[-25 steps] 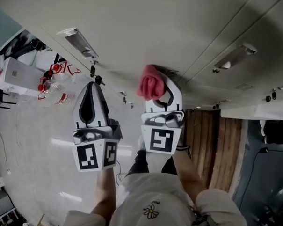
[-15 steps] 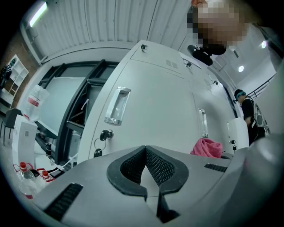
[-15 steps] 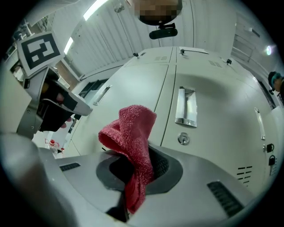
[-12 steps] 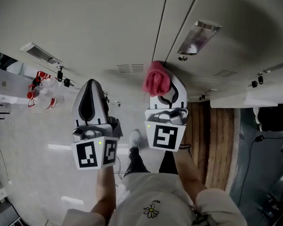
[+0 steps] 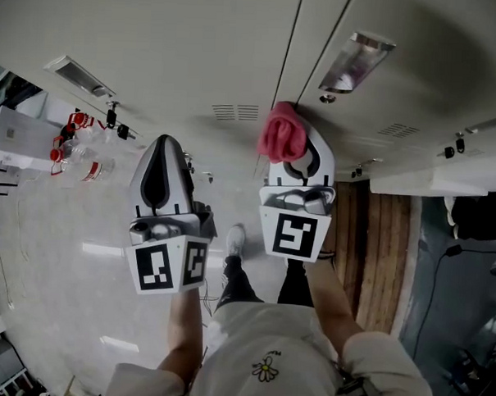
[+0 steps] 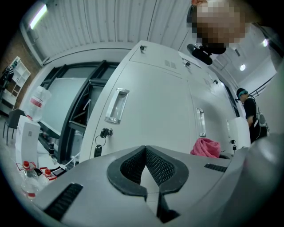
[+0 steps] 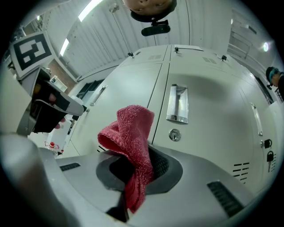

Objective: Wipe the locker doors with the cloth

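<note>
Right hand-held gripper (image 7: 136,167) clamps cloth (image 7: 131,133) — free end toward locker doors (image 7: 213,117).

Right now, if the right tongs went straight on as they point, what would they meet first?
Probably the locker door, near the seam; the pink cloth in the right tongs would touch first.

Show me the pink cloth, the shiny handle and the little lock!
pink cloth (image 7: 131,137), right gripper view, on its bunched upper fold.
shiny handle (image 7: 178,104), right gripper view, middle of the recessed plate.
little lock (image 7: 174,135), right gripper view, on the round keyhole face.
</note>
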The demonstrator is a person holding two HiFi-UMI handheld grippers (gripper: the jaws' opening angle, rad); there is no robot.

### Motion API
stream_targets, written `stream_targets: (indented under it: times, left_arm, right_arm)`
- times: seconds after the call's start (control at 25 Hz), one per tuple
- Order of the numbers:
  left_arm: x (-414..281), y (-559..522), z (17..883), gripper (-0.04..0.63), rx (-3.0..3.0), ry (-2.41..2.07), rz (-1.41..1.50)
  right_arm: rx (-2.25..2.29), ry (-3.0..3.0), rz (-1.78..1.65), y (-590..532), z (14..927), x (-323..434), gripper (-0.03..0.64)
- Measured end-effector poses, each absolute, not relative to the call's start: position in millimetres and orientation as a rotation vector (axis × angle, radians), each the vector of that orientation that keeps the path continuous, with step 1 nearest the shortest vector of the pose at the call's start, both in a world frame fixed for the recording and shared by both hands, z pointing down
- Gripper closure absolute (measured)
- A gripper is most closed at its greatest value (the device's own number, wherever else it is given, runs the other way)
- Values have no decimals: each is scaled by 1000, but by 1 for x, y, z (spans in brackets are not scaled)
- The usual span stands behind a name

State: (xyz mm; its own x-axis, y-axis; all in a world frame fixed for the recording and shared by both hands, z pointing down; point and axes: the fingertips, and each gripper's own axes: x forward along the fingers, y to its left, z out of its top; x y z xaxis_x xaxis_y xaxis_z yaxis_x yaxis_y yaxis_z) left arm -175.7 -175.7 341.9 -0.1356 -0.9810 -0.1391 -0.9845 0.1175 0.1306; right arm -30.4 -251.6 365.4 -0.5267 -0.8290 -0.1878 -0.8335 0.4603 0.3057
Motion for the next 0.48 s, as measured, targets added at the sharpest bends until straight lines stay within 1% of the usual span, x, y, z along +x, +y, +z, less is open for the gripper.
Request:
stream_targets:
  times: [0.16, 0.48]
  left_arm:
    - [-180, -168, 328, 578, -2011, 2329, 314]
    - [-185, -143, 281, 578, -1910, 2281, 341]
  right_arm:
    - [-1514, 2633, 591, -246, 346, -29, 586]
    - [-1388, 2523, 649, -221, 272, -41, 586]
